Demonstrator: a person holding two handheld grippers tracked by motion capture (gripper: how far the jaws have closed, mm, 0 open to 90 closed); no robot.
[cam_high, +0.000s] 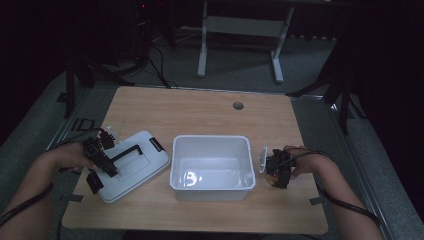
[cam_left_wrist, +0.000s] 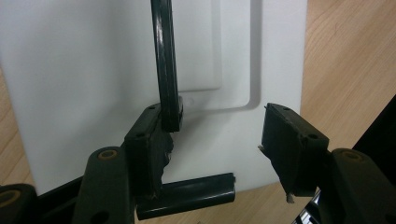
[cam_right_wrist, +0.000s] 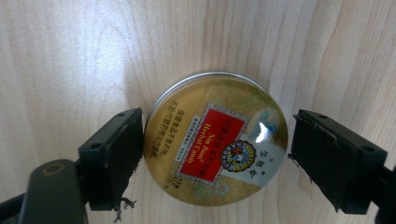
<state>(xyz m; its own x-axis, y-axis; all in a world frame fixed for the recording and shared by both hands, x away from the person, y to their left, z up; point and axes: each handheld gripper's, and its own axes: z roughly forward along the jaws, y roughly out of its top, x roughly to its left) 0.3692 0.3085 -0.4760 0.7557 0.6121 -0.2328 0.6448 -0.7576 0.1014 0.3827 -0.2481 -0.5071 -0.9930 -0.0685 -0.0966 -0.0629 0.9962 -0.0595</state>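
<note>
Pale wood surface (cam_high: 200, 112) carries everything we handle. Our right hand-held gripper (cam_right_wrist: 215, 156) stands over a round candy tin (cam_right_wrist: 215, 140), jaws apart with the tin lying flat between them, one pad just beside its rim. Our left hand-held gripper (cam_left_wrist: 217, 144) hangs open above a white lid (cam_left_wrist: 93, 70); its black handle (cam_left_wrist: 164, 65) touches one pad. A white bin (cam_high: 211, 167) sits between both.
</note>
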